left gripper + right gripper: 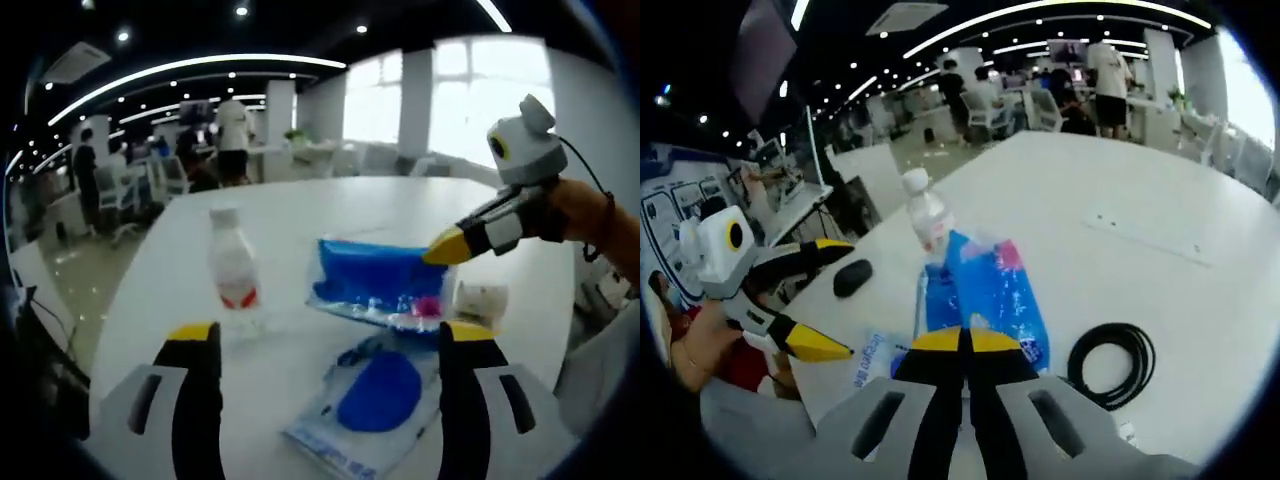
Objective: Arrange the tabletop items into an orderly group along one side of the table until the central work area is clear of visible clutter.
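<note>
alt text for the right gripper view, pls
The right gripper, yellow-tipped jaws shut, meets the near edge of a blue crinkly plastic pack on a white table. Behind the pack stands a clear plastic bottle with a white cap; a coiled black cable lies right, and the open left gripper enters from the left.

The open office had bright windows (480, 95), curved ceiling light strips (190, 68), white pillars (281, 110), and people (1108, 75) standing by distant desks (300, 155).

left tool (325, 350): black jaws, yellow tips | right tool (962, 345): same colours
</note>
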The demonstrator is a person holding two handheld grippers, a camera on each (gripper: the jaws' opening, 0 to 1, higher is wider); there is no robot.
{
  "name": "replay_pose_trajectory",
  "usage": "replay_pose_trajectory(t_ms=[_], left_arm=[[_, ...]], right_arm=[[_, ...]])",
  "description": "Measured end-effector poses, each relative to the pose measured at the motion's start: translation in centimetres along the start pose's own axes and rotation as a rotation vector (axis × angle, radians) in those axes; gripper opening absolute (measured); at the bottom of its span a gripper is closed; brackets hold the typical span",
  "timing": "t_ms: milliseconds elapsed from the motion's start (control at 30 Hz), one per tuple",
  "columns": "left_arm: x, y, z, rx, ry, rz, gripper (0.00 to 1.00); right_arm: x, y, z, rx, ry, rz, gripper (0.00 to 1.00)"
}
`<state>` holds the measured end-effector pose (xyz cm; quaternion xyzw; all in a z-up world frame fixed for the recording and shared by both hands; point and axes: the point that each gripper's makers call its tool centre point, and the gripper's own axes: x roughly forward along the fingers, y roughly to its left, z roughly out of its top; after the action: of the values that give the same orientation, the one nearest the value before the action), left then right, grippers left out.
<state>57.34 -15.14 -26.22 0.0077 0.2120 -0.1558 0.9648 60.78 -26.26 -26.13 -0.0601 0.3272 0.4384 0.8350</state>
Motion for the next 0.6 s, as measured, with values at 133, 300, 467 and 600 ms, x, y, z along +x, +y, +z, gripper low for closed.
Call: replay_pose_trajectory(t_ms=[133,300,467,600], left_arm=[[0.0,0.0,-0.1,-0.006,0.001,-0.006,0.83],[0.1,-0.3,-0.5,-0.016,0.013,-0.017,0.78],[0.2,-0.6,-0.4,-0.027,0.004,-0.033,0.72],[0.2,-1.3,-0.7,-0.029,0.012,-0.070,0.60]], right_arm=[[-0.7,1.0,-0.5,-0.031,0.015,0.019,0.01],[-1.4,2.6,-1.3,-0.043,0.034,0.059,0.01],[-2.1,3.9,-2.0,-0.055,0.047,0.111,0.01],[-2.6,4.4,-2.3,-0.049,0.051,0.137,0.01]])
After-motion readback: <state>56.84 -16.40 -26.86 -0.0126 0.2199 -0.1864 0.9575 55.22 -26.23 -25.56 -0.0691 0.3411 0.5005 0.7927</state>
